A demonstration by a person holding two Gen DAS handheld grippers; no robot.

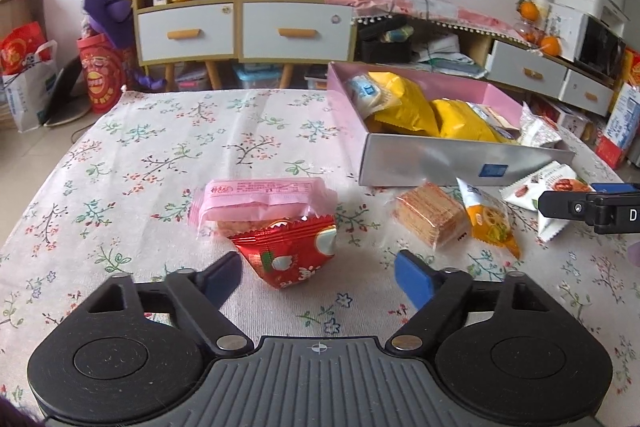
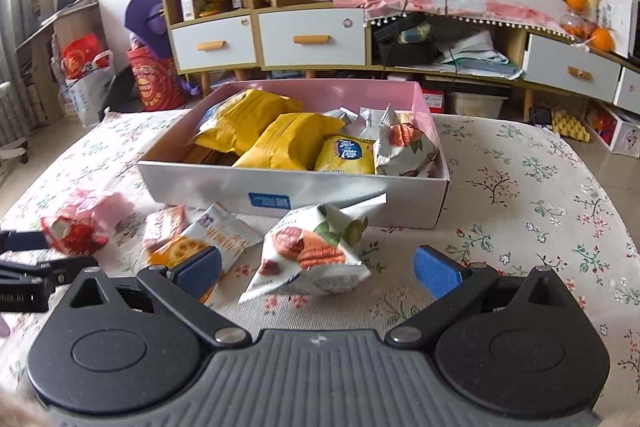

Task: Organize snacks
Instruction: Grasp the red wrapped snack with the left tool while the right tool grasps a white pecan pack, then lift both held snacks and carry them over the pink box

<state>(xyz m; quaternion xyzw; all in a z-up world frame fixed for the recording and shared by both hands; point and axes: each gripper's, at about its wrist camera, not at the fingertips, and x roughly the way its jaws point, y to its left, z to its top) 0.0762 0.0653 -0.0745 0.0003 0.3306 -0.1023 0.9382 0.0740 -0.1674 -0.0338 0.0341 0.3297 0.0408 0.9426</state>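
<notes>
On the left part of the tabletop (image 1: 168, 147), the left tool (image 1: 318, 273) hangs low with its jaws spread wide and nothing gripped; the red packet (image 1: 290, 255) sits between the two blue pads, apart from both. Just behind it, touching or nearly so, lies the pink-wrapped cake (image 1: 264, 205). If the jaws close from here, the crinkled foil may slip or squirt forward, and a low approach could nudge the pink cake along with it or pinch both wrappers at once.

Toward the middle lie a clear-wrapped stack of crackers (image 1: 430, 217) and an orange-and-white cracker packet (image 2: 200, 247), close beside each other and just in front of the box (image 2: 304, 193). The left pad of the right tool overlaps that orange packet in the right wrist view, so a closing stroke could catch its edge.

The right tool (image 2: 318, 269) is also wide open and empty, with the white nut packet (image 2: 312, 253) standing tilted between its pads. That puffy bag could tip or be crushed if it is grabbed by a corner.

The box sits toward the far right of the tabletop, already crowded with yellow packets (image 2: 280, 143) and other snacks. More drops may slide off the heap or over the low wall. The two tools also work near each other, so a collision looks possible.
</notes>
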